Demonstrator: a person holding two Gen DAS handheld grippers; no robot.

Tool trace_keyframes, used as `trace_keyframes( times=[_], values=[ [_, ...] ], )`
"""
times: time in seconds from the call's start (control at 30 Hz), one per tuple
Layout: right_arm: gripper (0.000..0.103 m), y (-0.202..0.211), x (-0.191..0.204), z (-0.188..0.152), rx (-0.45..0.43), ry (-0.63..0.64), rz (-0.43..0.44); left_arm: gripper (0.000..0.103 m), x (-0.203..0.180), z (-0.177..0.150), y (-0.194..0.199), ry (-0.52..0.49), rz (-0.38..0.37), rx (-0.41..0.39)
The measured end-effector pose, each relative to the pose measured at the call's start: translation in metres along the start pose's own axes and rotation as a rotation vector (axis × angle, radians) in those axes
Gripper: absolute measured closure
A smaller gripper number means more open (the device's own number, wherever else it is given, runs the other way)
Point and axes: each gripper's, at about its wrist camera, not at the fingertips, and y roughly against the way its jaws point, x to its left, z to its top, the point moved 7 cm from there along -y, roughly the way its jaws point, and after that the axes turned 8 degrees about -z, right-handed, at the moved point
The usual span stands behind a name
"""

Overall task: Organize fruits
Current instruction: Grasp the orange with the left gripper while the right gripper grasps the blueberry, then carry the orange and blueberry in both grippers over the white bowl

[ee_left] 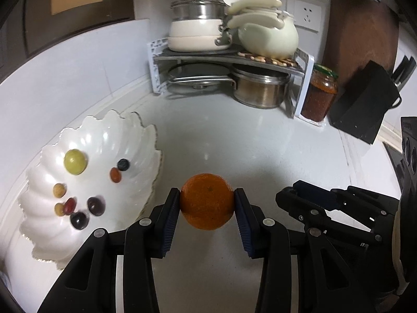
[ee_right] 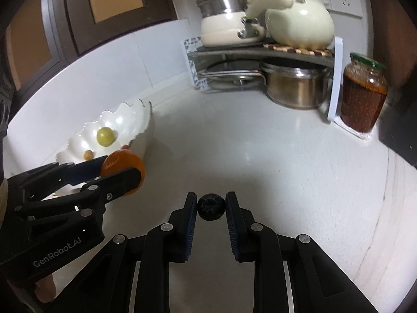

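Left gripper [ee_left: 207, 200] clamps an orange [ee_left: 207, 200] by its sides, stem dimple facing the camera, roundish so no clear long axis, held above the counter [ee_left: 234, 140] just right of the scalloped white bowl [ee_left: 140, 140]; right gripper [ee_right: 211, 206] pinches one blueberry [ee_right: 211, 206] at the pad tips, crown end toward the camera, clear of the counter. Bowl count from the left wrist view: one green grape [ee_left: 75, 161], one blueberry, two dark grapes, two tan and two reddish-brown small fruits. Pale glossy counter in a tiled kitchen corner, two-tier rack [ee_left: 302, 88] of pots at the back, one jar [ee_left: 320, 94] beside it.
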Motion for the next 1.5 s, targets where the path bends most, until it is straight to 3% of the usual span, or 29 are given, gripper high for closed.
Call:
trace_keyframes(
  times=[0.4, 0.87, 1.5],
  values=[
    [0.079, 0.031, 0.020, 0.022, -0.068, 0.058, 0.027, 0.062, 0.014, 0.000, 0.044, 0.088, 0.033, -0.060],
    [0.079, 0.049, 0.068, 0.057, -0.142, 0.183, 0.084, 0.062, 0.054, 0.003, 0.089, 0.169, 0.154, -0.122],
    [0.079, 0.030, 0.139, 0.093, -0.089, 0.299, 0.231, 0.062, 0.118, 0.008, 0.107, 0.311, 0.304, -0.126]
  ],
)
